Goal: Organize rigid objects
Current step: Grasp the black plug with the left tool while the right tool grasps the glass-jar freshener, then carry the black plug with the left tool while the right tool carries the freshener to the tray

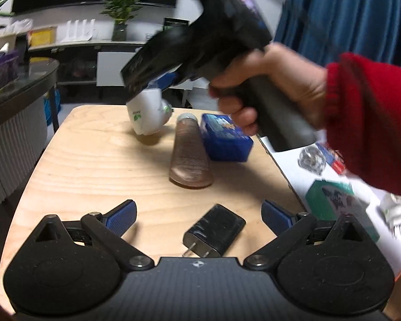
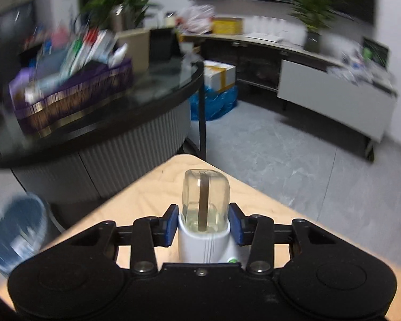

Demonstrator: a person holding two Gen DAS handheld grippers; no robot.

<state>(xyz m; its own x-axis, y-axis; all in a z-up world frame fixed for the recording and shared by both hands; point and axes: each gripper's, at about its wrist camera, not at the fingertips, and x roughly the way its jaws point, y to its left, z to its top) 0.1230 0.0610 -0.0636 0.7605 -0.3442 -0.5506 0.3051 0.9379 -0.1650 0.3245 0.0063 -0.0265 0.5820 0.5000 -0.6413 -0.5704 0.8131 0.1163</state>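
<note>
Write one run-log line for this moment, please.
right hand-held gripper: shut on white device, above wooden table | left hand-held gripper: open, near black charger | bottle, blue box: on table

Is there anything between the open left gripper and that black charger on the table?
Nothing visible. The black charger lies flat on the wooden table, right between the left gripper's open fingers. The brown tube and blue box lie farther back, beyond it.
</note>
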